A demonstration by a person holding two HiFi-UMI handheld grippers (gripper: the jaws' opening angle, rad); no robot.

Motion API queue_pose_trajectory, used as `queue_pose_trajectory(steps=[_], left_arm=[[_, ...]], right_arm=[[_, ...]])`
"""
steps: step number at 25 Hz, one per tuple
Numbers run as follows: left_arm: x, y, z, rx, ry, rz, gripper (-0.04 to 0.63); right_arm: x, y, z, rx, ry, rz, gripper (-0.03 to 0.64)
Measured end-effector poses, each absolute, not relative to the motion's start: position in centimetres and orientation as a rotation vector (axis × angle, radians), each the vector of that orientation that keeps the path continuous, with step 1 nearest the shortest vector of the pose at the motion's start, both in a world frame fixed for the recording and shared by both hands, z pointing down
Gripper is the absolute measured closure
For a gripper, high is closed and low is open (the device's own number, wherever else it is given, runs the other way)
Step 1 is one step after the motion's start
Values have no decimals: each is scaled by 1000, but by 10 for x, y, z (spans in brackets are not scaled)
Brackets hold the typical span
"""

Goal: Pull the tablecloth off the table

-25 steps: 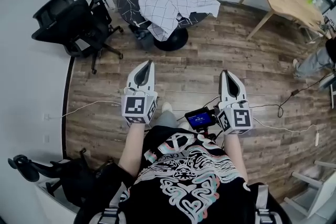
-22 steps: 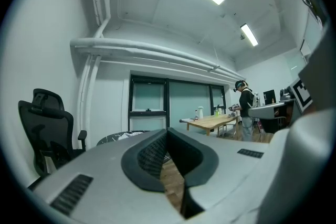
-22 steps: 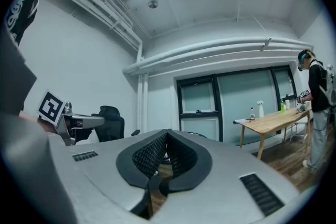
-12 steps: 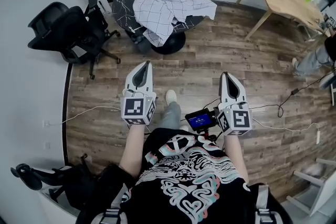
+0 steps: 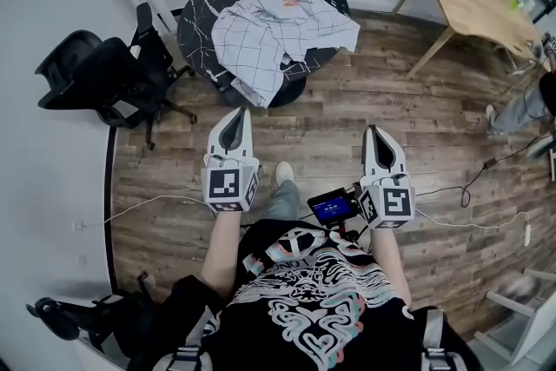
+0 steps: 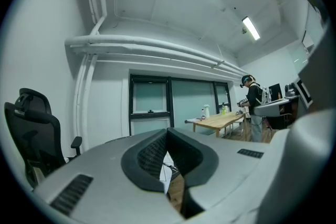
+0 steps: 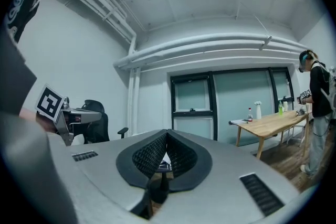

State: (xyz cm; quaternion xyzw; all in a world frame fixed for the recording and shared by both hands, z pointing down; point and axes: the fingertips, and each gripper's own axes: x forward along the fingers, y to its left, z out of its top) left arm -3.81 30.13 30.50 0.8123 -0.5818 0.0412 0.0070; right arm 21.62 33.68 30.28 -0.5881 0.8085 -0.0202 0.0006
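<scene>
Tablecloth [image 5: 282,35] is not in hand yet. Left gripper [image 5: 236,115] and right gripper [image 5: 375,133] are both clenched with nothing between the fingers [image 6: 149,157]. They point level at the round black counter [image 5: 204,9], well apart from it, over bare wood floor [image 5: 452,117].

We see the cloth bunched on top of the counter, covering only part of it. One fold hangs over the near edge, down toward the pedestal.

Handling, our read:
- Thin checked fabric, so light, limp and no stiffness. It will stretch and trail rather than move as one piece.
- Polished stone under it, so it should slide easily.
- Best hold is the hanging near fold, one gripper on each side of it, pinching through the layers, not the flat top.

Hard to make out:
- There's a small pinkish thing [image 5: 292,0] on the cloth near the far side. We can't tell what it is; it may ride off with the pull.
- Far hem and anything under the folds are hidden.
- The fold covers most of the pedestal.
- Both gripper views show only a sliver of cloth past the shut fingers.
</scene>
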Motion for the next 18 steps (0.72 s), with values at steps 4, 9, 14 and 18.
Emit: queue_pose_trajectory(steps=[4,9,14,18], left_arm=[[-37,256,303,2538,-1825,133,591],[-37,204,298,2557,-1809,131,591],[-38,160,301,2569,-1784,147,591],[-43,136,301,2571,-1779,166,591]], right_arm=[[222,296,301,-1874,2512,-66,598],[218,247,300,-1881,2515,-82,598],[211,203,301,-1879,2520,-96,598],[204,177,305,-1862,2524,-128,598]])
